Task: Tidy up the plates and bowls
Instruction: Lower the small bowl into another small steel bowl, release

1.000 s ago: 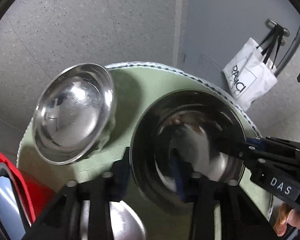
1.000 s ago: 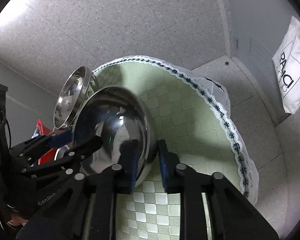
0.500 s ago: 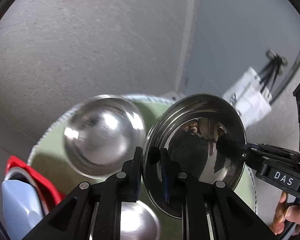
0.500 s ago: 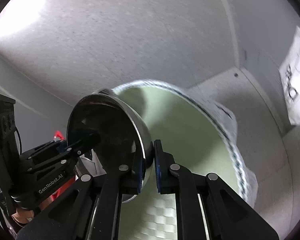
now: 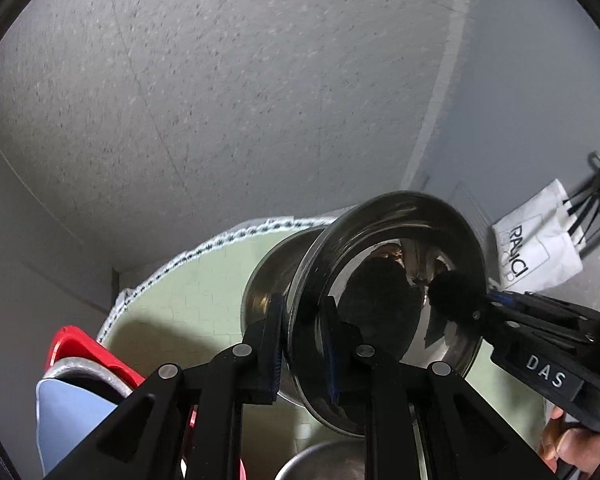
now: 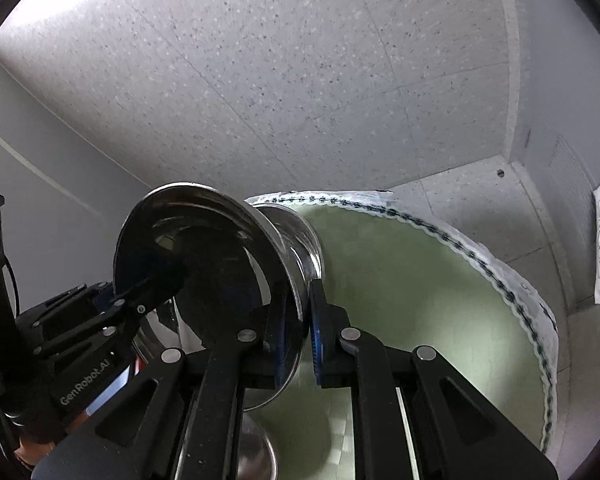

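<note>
Biggest thing here is the round table with the green checked tablecloth (image 6: 420,300), white lace trim running round its edge, sitting on speckled grey floor tiles.

Above it there's a steel bowl (image 5: 384,280) held up in the air, tilted hard onto its side so the open mouth faces the left camera. Nothing inside it as far as I can see, only dark reflections. Both claws have it at once: the left gripper (image 5: 302,348) is pinched narrow on the near rim, one pad inside and one outside, and the right gripper (image 6: 300,332) is clamped the same way on the opposite rim. In the left view the right claw comes in from the side with "DAS" on its body.

Right behind the lifted bowl there's a second steel bowl (image 5: 276,268), and its wall looks like it's touching or nested against the first one. Can't tell which, the front bowl hides most of it.

A third steel bowl (image 5: 324,462) peeks in at the bottom, cut off by the frame and the gripper.

At the left edge sits a red container (image 5: 88,350) with a metal rim and something pale blue in it; mostly cut off, so no idea what it holds.

A white tote bag (image 5: 536,256) with black lettering hangs by the far wall.
</note>
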The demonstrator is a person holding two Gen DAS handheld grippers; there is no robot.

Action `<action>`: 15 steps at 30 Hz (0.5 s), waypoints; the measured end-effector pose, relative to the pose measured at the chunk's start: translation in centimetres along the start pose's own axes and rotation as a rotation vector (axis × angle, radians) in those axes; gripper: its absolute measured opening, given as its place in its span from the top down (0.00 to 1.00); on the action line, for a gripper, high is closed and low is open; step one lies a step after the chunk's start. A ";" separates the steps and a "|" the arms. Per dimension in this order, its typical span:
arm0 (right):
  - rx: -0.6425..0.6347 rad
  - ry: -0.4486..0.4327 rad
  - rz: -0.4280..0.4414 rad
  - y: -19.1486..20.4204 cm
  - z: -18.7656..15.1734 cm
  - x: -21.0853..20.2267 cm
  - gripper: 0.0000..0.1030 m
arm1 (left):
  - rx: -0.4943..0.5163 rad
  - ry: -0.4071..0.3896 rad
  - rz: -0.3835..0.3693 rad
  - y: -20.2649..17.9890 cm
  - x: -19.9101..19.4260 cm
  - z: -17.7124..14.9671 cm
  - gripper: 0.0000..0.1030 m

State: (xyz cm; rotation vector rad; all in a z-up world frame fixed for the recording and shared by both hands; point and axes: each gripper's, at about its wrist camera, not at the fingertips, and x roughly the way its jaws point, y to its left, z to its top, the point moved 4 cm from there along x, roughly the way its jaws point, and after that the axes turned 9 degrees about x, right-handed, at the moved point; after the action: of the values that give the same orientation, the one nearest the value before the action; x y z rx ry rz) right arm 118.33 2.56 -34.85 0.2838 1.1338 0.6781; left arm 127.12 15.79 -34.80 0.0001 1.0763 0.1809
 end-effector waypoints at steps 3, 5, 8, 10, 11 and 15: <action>-0.035 -0.005 -0.053 0.3 -0.1 0.8 0.90 | -0.016 0.027 -0.010 0.3 1.2 0.0 0.86; -0.058 -0.014 -0.086 0.4 0.0 1.3 0.90 | -0.027 0.035 -0.017 0.4 2.0 -0.1 0.85; -0.088 -0.028 -0.129 0.6 -0.1 1.8 0.91 | -0.042 0.053 -0.029 0.0 3.0 0.2 0.84; -0.106 -0.035 -0.151 0.8 -0.1 1.9 0.90 | -0.053 0.064 -0.028 0.3 4.1 0.7 0.84; -0.109 -0.038 -0.151 0.9 -0.1 1.9 0.90 | -0.055 0.067 -0.027 0.5 4.5 0.7 0.84; -0.137 -0.048 -0.182 1.4 0.2 2.4 0.90 | -0.069 0.090 -0.035 0.7 5.8 0.5 0.84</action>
State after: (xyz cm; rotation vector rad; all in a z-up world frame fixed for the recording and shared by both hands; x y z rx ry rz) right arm 118.64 5.16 -35.74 0.0785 1.0474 0.5818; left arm 130.15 17.42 -39.57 -0.0899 1.1587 0.1879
